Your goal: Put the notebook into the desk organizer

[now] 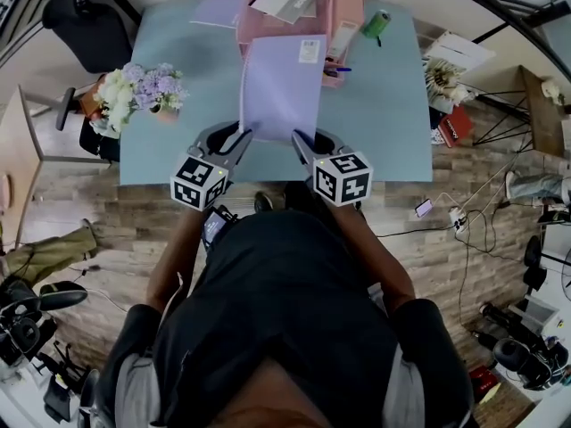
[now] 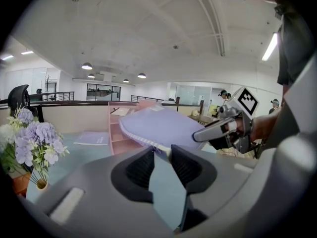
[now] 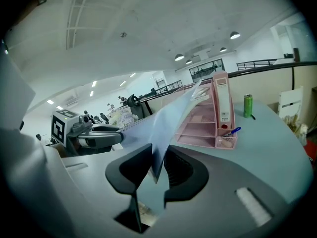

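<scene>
Flowers [image 1: 134,92] stand at the table's [image 1: 178,52] left edge, clear of my path. My left hand-held gripper [image 1: 243,137] is pinched on the near left corner of the lilac notebook [image 1: 284,83], beside its spiral binding. My right hand-held gripper [image 1: 299,139] is clamped on the near right corner. I judge this two-corner hold keeps the floppy notebook spread out and lifted off the table. Its far edge is aimed at the pink desk organizer [image 1: 350,3] on the far edge, which it has not yet entered. A green can [image 1: 376,23] stands to the right of the organizer. The table is pale blue and matte. Around it are a wood-look floor [image 1: 419,266], a black office chair [image 1: 89,27] beyond the far left corner, and cables on the right.
</scene>
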`<action>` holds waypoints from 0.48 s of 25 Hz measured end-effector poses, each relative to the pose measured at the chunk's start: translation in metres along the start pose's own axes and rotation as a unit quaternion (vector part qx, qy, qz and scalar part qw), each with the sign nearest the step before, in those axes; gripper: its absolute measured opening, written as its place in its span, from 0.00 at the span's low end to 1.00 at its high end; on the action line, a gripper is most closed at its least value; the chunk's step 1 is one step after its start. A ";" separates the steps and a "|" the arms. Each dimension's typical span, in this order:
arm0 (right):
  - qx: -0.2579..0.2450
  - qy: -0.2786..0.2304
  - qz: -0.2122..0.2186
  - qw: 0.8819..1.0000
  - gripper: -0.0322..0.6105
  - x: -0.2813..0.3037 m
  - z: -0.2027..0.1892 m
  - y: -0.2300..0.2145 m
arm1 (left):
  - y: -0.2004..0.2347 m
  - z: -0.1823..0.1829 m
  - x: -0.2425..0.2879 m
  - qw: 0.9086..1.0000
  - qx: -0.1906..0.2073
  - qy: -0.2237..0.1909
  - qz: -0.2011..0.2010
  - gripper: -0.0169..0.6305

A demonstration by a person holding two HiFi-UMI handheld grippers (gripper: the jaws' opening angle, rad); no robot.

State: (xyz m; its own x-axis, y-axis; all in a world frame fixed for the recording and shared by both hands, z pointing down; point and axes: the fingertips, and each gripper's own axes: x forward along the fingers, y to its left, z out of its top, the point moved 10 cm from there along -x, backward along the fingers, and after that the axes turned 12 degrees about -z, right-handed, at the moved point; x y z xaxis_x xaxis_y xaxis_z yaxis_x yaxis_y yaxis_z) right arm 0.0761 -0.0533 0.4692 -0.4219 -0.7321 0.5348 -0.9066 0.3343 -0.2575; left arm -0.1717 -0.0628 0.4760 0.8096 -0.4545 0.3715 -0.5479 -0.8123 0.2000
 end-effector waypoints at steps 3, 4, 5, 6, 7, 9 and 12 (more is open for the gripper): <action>0.004 0.003 0.001 1.000 0.17 0.000 -0.008 0.000 | -0.003 -0.005 -0.001 1.000 -0.001 0.004 0.000 0.28; 0.006 0.004 0.001 1.000 0.17 0.000 -0.010 0.000 | -0.005 -0.007 -0.001 1.000 -0.002 0.006 0.000 0.28; 0.009 0.005 0.003 1.000 0.17 0.000 -0.012 -0.001 | -0.005 -0.008 -0.001 1.000 -0.002 0.007 0.000 0.28; 0.013 0.006 0.004 1.000 0.17 0.001 -0.015 -0.001 | -0.006 -0.010 0.000 1.000 -0.002 0.008 0.001 0.28; 0.016 0.007 0.005 1.000 0.17 0.001 -0.017 -0.002 | -0.006 -0.012 0.000 1.000 -0.003 0.010 0.001 0.28; 0.025 0.011 0.008 1.000 0.17 0.004 -0.022 -0.004 | -0.006 -0.016 0.001 1.000 -0.006 0.013 0.002 0.28; 0.030 0.013 0.014 0.999 0.17 0.008 -0.029 -0.006 | -0.006 -0.022 0.002 1.000 -0.008 0.023 0.003 0.28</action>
State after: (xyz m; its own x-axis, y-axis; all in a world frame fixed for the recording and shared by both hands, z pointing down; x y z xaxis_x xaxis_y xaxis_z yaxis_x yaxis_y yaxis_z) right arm 0.0781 -0.0441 0.4981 -0.4482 -0.7071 0.5470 -0.8924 0.3179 -0.3203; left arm -0.1712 -0.0507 0.4953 0.7962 -0.4409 0.4144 -0.5556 -0.8039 0.2123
